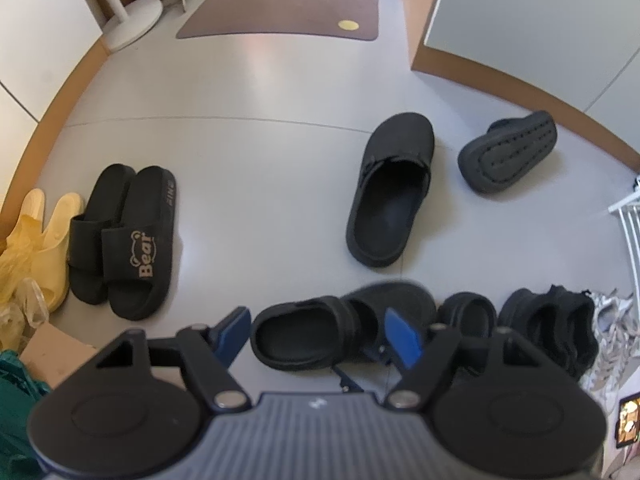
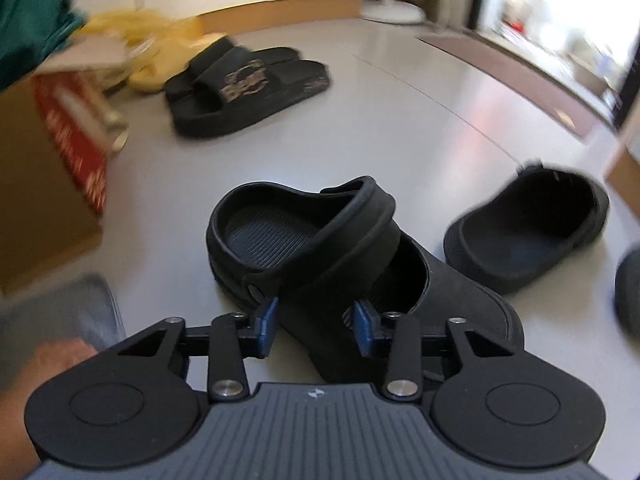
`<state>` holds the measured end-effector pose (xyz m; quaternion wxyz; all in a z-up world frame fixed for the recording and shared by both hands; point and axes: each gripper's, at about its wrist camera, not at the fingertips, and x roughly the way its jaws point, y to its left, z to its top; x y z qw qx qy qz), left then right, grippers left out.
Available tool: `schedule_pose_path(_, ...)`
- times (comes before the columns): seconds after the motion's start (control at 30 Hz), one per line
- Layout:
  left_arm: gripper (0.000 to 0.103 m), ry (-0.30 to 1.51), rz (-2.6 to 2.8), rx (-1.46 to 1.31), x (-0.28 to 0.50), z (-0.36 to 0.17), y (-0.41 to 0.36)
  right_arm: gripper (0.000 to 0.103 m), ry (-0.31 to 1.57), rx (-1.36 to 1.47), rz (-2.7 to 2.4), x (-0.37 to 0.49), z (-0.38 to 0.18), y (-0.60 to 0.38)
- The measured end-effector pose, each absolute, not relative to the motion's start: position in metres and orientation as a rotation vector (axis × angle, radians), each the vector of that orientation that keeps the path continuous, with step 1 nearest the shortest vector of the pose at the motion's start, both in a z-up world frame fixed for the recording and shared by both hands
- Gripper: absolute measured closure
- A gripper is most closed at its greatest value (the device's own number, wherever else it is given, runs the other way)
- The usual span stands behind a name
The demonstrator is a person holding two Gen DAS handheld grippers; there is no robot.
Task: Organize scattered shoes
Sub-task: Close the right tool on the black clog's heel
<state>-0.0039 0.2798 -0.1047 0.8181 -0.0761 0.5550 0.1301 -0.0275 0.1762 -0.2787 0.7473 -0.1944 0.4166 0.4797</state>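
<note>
A black clog with a heel strap [image 2: 320, 240] lies on the grey floor. My right gripper [image 2: 315, 324] is shut on it, with the blue pads [image 2: 266, 320] pressing either side of its side wall near the strap rivet. In the left wrist view the same clog [image 1: 296, 332] shows between the wide-apart blue fingers [image 1: 234, 334] of my left gripper [image 1: 318, 336]. That gripper hangs open above the clog without touching it. A black mule [image 1: 392, 192] [image 2: 528, 232] stands farther out. Its mate [image 1: 508, 152] lies overturned, sole up.
A pair of black "Bear" slides [image 1: 124, 240] [image 2: 244, 88] sits beside yellow slippers [image 1: 44, 236]. More black shoes [image 1: 552, 324] and white sneakers [image 1: 616, 332] are at the right. A cardboard box [image 2: 52, 184] stands at the left. A brown doormat [image 1: 280, 12] lies by the door.
</note>
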Motion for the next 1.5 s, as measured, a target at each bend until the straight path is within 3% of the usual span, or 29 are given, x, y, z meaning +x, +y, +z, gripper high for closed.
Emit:
schedule_pose_path(0.17, 0.027, 1.17, 0.261, -0.162, -0.006, -0.1, 0.277, 0.092, 0.985, -0.316, 1.039, -0.031, -0.274, 0.176)
schedule_pose_path(0.27, 0.027, 1.159, 0.255, -0.172, -0.008, -0.097, 0.279, 0.089, 0.984, -0.301, 1.039, -0.037, -0.267, 0.172)
schedule_pose_path(0.3, 0.027, 1.155, 0.255, -0.178, -0.008, -0.096, 0.28, 0.077, 0.981, -0.299, 1.036, -0.038, -0.264, 0.171)
schedule_pose_path(0.33, 0.027, 1.151, 0.254, -0.182, -0.009, -0.095, 0.28, 0.056, 0.98, -0.301, 1.023, -0.039, -0.26, 0.168)
schedule_pose_path(0.43, 0.027, 1.14, 0.248, -0.195, -0.011, -0.091, 0.28, 0.016, 0.941, -0.311, 0.985, -0.044, -0.249, 0.159)
schedule_pose_path(0.5, 0.027, 1.132, 0.236, -0.199, -0.013, -0.089, 0.278, 0.009, 0.908, -0.344, 0.966, -0.047, -0.246, 0.158)
schedule_pose_path(1.0, 0.027, 1.172, 0.22, -0.165, -0.012, -0.1, 0.272, 0.01, 0.95, -0.53, 0.954, -0.042, -0.289, 0.157)
schedule_pose_path(1.5, 0.027, 1.163, 0.216, -0.163, -0.017, -0.096, 0.273, 0.015, 1.062, -0.257, 0.661, -0.052, -0.291, 0.157)
